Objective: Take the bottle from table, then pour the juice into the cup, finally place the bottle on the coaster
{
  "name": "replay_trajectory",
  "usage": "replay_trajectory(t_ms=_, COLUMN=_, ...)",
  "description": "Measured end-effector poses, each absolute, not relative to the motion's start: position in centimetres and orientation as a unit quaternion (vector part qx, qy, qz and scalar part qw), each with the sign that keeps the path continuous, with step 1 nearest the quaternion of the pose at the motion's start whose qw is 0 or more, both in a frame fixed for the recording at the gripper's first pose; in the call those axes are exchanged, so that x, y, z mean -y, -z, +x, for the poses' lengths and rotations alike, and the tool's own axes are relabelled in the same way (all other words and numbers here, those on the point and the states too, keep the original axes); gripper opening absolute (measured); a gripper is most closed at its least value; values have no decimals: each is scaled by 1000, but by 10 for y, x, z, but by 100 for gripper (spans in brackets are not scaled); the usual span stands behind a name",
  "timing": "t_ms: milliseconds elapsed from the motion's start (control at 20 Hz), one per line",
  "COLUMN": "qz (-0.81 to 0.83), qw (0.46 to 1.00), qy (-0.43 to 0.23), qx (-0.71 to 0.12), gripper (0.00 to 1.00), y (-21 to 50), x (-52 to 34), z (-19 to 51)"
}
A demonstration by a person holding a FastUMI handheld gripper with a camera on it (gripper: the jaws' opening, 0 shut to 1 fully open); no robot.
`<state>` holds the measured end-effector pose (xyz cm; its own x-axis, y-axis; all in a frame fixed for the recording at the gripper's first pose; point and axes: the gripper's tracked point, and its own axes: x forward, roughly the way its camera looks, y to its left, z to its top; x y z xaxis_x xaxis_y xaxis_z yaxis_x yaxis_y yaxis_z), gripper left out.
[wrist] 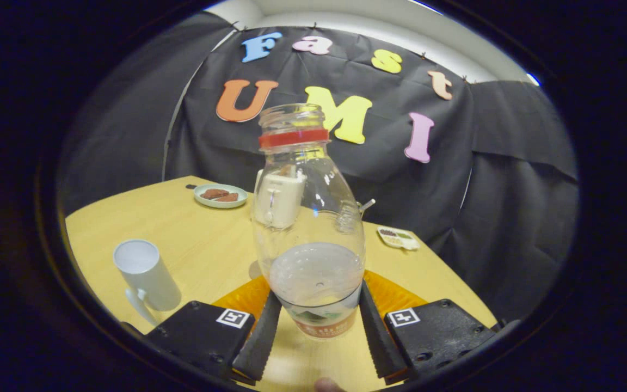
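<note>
The gripper point(318, 326) holds the clear, uncapped bottle point(308, 218) upright between both fingers, pressing its lower body above an orange coaster point(237, 296) on the wooden table point(194, 228). The white cup point(147, 275) stands left of the fingers.

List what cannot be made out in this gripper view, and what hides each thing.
- Coaster: mostly hidden behind the bottle and the tool, whose fingers press the bottle's sides; whether the bottle rests on it is unclear.
- White object behind the bottle: warped through the clear plastic.
- Cup: its inside cannot be seen.
- Food on the green plate and the small tray: too small to identify.
</note>
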<state>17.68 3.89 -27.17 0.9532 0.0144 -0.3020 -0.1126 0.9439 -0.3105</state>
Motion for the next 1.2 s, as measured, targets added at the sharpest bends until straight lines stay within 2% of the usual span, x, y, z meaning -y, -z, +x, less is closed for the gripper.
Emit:
replay_trajectory(t_ms=450, qz=-351, qw=930, qy=-25, qx=-110, gripper=77, y=273, x=-73, z=186)
replay_trajectory(t_ms=850, qz=-524, qw=848, qy=-37, qx=-68, gripper=77, y=272, x=-93, z=188)
replay_trajectory(t_ms=1200, qz=-604, qw=794, qy=-43, qx=-59, gripper=77, y=281, x=-97, z=193)
